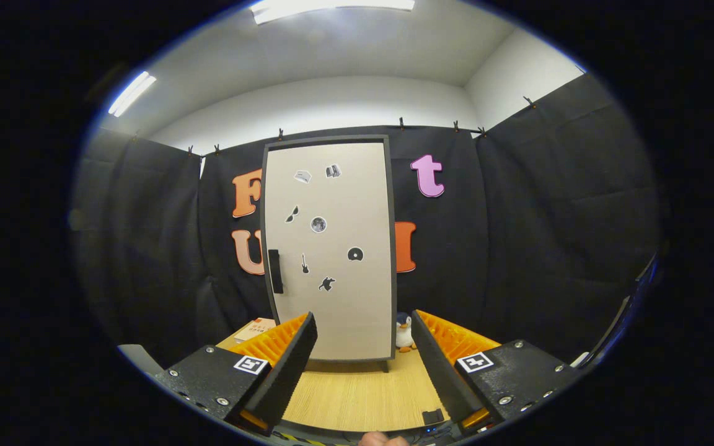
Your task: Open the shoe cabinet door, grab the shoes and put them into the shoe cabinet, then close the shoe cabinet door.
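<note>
Two fingers of the hand-held gripper (363, 365) frame the near end of the bench (357, 396), spread wide apart with nothing between them, so the gripper is released. A fingertip of the person's hand (383, 439) shows just behind them, at the bench's near edge.

Straight ahead, beyond the fingers and well apart from them, stands the shoe cabinet (329, 248), tall and upright on the far part of the bench, its long axis vertical. Its door (338, 198) lies flat against the frame and looks closed. A dark handle (275, 271) runs up and down along the door's left edge, a little left of the gripper's centre line and above the level of the fingers.

No shoes can be made out. A closed door fits either a cabinet yet to be loaded or one already filled and closed again.

The gripper points level and squarely at the door. A small penguin toy (403, 332) sits beside the cabinet's right foot, and a book (256, 329) lies to its left.
</note>
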The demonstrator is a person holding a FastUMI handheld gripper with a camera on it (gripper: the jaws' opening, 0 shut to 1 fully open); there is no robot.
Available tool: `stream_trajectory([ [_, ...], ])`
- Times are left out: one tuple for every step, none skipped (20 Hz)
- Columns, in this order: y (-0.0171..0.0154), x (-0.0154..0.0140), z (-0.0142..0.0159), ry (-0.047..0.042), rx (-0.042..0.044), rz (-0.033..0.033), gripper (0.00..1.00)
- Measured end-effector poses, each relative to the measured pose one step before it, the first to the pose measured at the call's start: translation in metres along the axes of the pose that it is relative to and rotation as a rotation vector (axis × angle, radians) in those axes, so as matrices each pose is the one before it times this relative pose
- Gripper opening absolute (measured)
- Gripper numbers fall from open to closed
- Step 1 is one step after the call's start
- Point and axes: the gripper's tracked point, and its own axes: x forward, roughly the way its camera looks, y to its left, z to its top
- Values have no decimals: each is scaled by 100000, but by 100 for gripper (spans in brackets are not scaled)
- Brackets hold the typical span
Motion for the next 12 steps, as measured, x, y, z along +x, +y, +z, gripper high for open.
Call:
stream_trajectory([
  [2,73,-72,102,7,137,95],
  [-47,50,-80,196,-99,-91,95],
  [16,20,-84,55,-17,139,95],
  [15,53,-44,90,16,92,95],
  [-16,33,-55,11,-34,-60,95],
  [16,76,-75,171,-16,43,95],
  [-21,7,-67,6,27,28,95],
  [20,23,12,-96,32,-79,95],
  [8,-4,-21,-113,16,-10,95],
  [67,-5,-37,155,52,76,95],
  [50,-35,-53,75,-60,40,95],
  [42,-29,-23,-32,-142,-9,95],
])
